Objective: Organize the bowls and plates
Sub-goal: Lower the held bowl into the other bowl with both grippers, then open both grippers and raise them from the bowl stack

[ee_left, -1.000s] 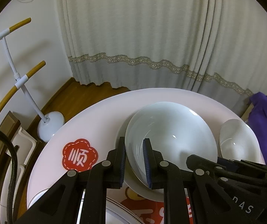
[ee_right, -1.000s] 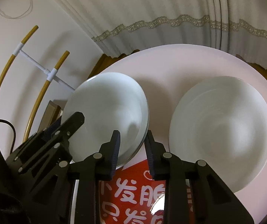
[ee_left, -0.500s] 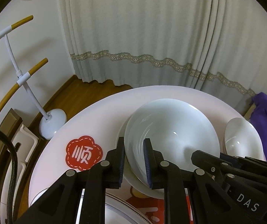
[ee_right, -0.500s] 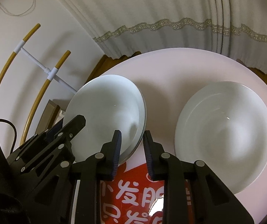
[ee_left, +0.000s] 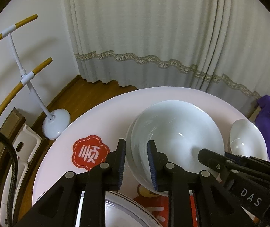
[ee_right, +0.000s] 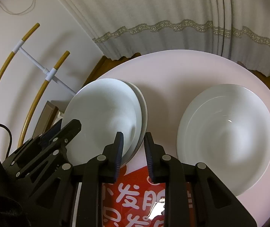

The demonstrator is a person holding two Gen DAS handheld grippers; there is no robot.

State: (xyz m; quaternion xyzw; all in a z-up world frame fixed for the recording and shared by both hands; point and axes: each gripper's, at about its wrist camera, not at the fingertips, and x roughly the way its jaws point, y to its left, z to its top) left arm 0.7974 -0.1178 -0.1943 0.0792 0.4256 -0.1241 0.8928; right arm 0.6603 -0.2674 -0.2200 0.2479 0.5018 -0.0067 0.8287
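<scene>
Straddling the rim of the white ceramic bowl near the round pink surface's centre, the opening left tool and the narrowly parted right tool stood.

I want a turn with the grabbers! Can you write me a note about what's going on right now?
Left hand-held gripper: jaws opening, astride the stacked bowl's rim.
Right hand-held gripper: astride that rim's other side; grip unclear.
Things: the stacked bowl sits in a lower bowl on the table; lone bowl beside them; patterned plate at the near edge.
Done: two bowls nested.
Left: probably the lone bowl, then the plate.
</scene>
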